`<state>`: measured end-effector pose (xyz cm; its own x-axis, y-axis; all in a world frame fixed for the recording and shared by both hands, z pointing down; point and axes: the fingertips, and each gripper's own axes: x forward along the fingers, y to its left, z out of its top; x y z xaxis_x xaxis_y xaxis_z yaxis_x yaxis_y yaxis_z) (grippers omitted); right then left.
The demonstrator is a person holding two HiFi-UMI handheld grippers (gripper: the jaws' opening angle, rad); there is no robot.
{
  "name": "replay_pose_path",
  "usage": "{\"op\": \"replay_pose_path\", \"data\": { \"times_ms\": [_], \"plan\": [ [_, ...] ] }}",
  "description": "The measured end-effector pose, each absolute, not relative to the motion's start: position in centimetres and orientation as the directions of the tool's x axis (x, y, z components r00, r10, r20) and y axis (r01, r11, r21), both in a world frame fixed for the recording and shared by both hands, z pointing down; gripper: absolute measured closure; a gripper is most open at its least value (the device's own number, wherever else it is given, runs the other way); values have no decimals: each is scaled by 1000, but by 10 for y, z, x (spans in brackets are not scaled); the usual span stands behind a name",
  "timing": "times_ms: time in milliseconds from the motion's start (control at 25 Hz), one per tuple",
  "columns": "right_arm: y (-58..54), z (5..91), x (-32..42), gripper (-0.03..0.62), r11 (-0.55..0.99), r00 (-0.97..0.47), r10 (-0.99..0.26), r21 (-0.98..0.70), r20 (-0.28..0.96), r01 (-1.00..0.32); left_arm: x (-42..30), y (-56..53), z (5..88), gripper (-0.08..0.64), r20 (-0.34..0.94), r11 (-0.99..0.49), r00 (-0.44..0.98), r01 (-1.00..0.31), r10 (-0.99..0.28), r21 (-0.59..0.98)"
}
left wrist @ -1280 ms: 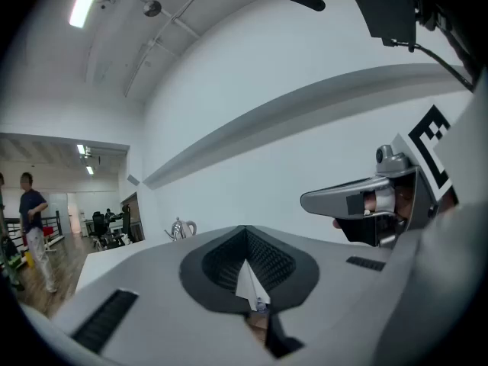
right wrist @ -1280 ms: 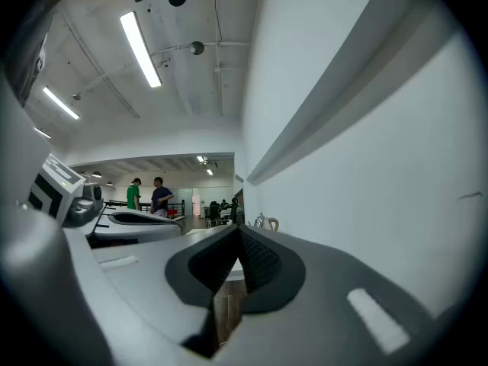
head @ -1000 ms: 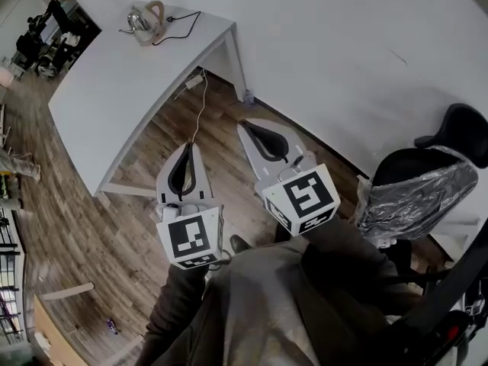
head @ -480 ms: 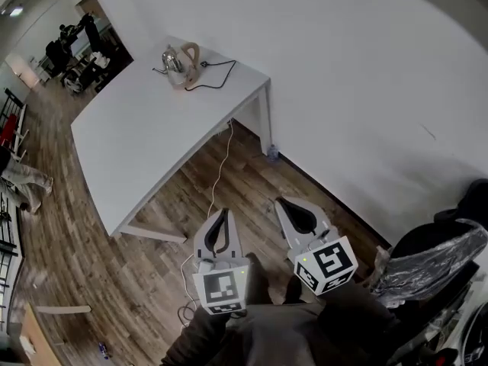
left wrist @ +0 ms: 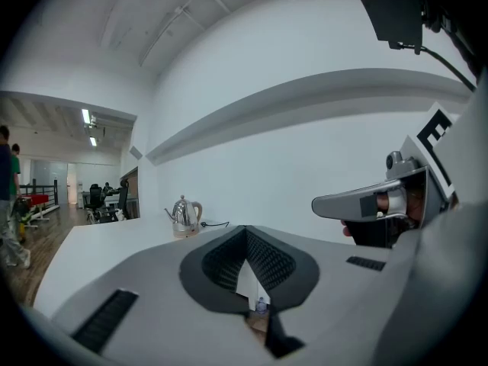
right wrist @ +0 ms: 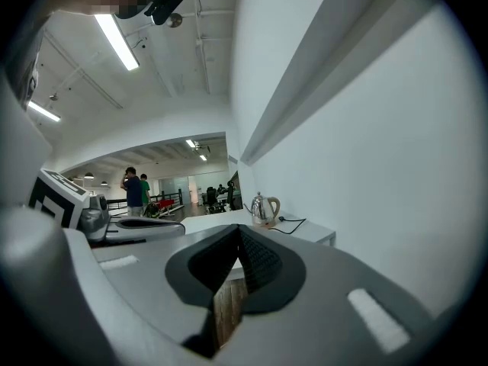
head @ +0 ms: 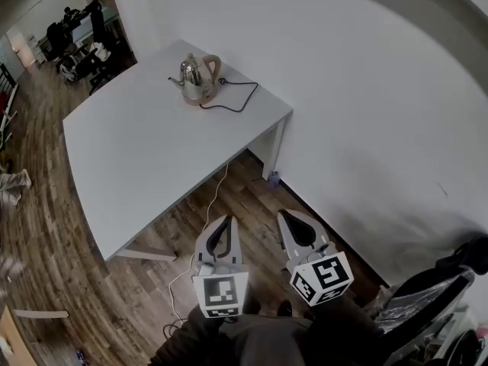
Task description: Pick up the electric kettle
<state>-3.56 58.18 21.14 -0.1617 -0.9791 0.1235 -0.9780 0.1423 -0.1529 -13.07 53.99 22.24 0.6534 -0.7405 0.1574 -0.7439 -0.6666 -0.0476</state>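
Observation:
The electric kettle (head: pixel 197 78) is shiny metal with a tan handle. It stands on its base at the far end of a white table (head: pixel 130 151), near the wall. It also shows small and distant in the left gripper view (left wrist: pixel 183 215) and the right gripper view (right wrist: pixel 264 208). Both grippers hang over the wood floor, well short of the table. My left gripper (head: pixel 223 223) points toward the table with its jaws shut and nothing between them. My right gripper (head: pixel 293 218) sits beside it, also shut and empty.
A black cord (head: pixel 238 97) runs from the kettle's base across the tabletop. A white cable (head: pixel 210 212) hangs from the table's edge to the floor. A small bottle (head: pixel 274 178) stands by the table leg at the wall. A plastic-wrapped chair (head: pixel 427 311) is at the lower right. People (right wrist: pixel 136 191) stand far off.
The view has swung toward the table, so the kettle now sits nearer the middle of the picture. Both grippers have sunk lower in the frame and stayed shut.

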Motion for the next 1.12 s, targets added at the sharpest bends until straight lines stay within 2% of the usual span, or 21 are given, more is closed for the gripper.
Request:
{"op": "replay_pose_path", "data": {
  "times_ms": [240,640,1120],
  "plan": [
    [541,204,-45,589,139,-158,-980,-154,119,-978,-141,505,222,563,161,-673,660,-738,-734,-45],
    [496,201,-27,589,153,-169,-980,-143,103,-978,-118,467,226,563,181,-676,658,-734,-731,-59],
    [418,220,48,589,220,-241,-964,-169,115,-961,-43,391,233,563,226,-626,597,-775,-770,-86]
  ]
}}
